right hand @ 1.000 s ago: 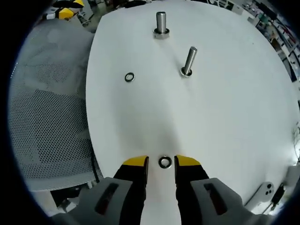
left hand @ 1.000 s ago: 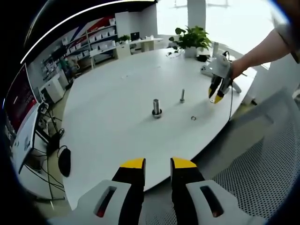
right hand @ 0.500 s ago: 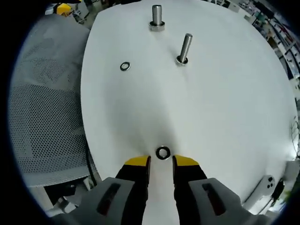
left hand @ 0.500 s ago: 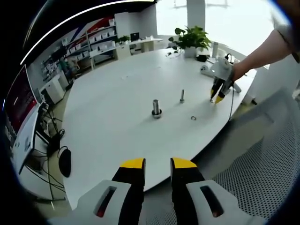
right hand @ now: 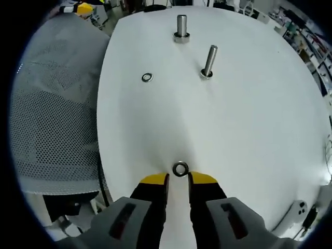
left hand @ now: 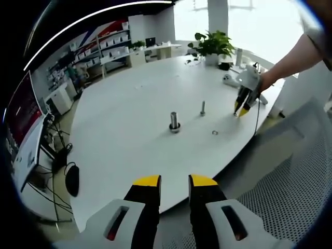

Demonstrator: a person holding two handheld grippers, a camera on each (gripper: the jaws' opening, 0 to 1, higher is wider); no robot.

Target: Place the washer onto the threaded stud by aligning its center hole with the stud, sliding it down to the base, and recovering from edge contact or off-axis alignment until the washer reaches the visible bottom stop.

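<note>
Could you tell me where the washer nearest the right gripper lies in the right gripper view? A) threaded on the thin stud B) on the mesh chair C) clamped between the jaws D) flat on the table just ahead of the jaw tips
D: the washer lies flat on the white table just beyond the right gripper tips, short of the thin stud.

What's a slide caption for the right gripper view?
Right hand-held gripper poised at a washer on the white table, two studs beyond.

We count two washers on the white table (right hand: 249, 135): one washer (right hand: 180, 169) just ahead of the right gripper (right hand: 178, 180), a second washer (right hand: 147, 78) farther off. We count two upright studs: a thin stud (right hand: 209, 60) and a thick stud (right hand: 181, 28). We count one potted plant (left hand: 211, 45) and two mesh chairs (right hand: 52, 114).
</note>
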